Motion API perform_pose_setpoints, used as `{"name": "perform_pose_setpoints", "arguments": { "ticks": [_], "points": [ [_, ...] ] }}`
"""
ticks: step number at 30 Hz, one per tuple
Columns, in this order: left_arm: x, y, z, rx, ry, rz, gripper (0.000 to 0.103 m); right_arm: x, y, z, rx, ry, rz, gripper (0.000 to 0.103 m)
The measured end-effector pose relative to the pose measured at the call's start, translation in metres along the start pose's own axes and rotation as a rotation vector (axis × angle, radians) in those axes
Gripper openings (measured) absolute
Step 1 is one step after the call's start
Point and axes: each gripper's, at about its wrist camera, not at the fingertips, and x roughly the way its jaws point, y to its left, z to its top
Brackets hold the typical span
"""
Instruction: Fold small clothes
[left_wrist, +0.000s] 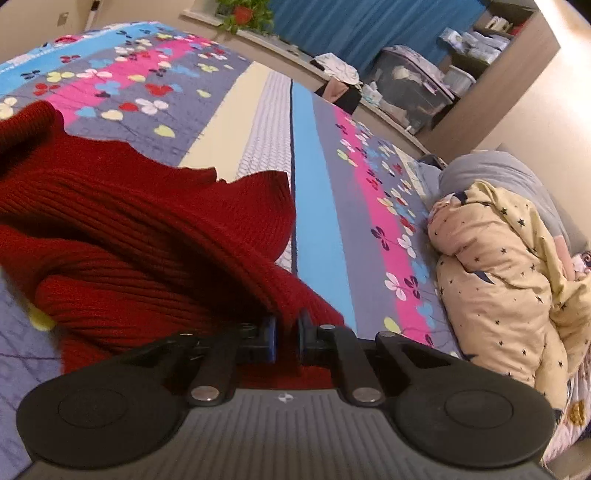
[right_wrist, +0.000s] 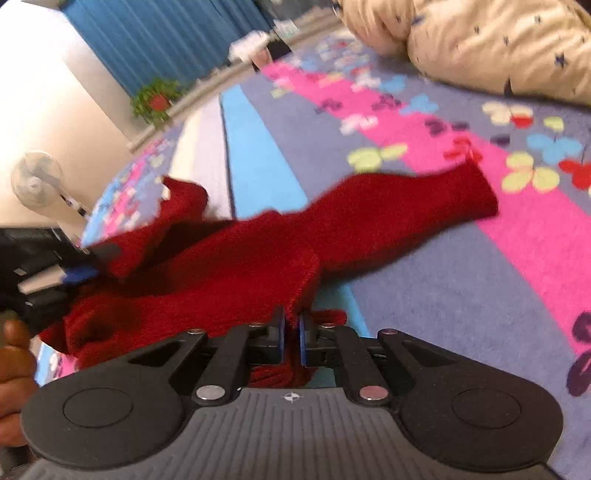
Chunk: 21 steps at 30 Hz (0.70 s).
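A small dark red ribbed knit sweater (left_wrist: 140, 236) lies partly lifted over the patterned bedspread (left_wrist: 325, 206). My left gripper (left_wrist: 287, 332) is shut on a fold of its edge. In the right wrist view the sweater (right_wrist: 229, 266) stretches across the bed with one sleeve (right_wrist: 424, 199) lying out to the right. My right gripper (right_wrist: 292, 328) is shut on another edge of it. The left gripper (right_wrist: 40, 266) shows at the left of that view, holding the cloth's far side.
A rolled cream star-print quilt (left_wrist: 509, 280) and a grey pillow (left_wrist: 495, 170) lie on the bed's right side. A windowsill with a potted plant (left_wrist: 243, 14), storage bins (left_wrist: 410, 88) and shelves are beyond the bed. A white fan (right_wrist: 35, 179) stands at left.
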Motion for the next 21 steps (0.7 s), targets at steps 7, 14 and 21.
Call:
{"name": "perform_pose_setpoints", "arguments": {
  "ticks": [7, 14, 21],
  "points": [
    [-0.159, 0.091, -0.012, 0.044, -0.12, -0.069, 0.009, -0.063, 0.002, 0.01, -0.094, -0.165, 0.098, 0.006],
    [-0.315, 0.206, -0.074, 0.112, -0.127, -0.093, 0.009, -0.161, 0.028, -0.025, -0.245, -0.342, 0.263, 0.005],
    [-0.334, 0.294, -0.158, 0.091, 0.067, -0.011, 0.008, -0.224, 0.061, -0.111, -0.632, -0.189, 0.279, 0.005]
  ]
}}
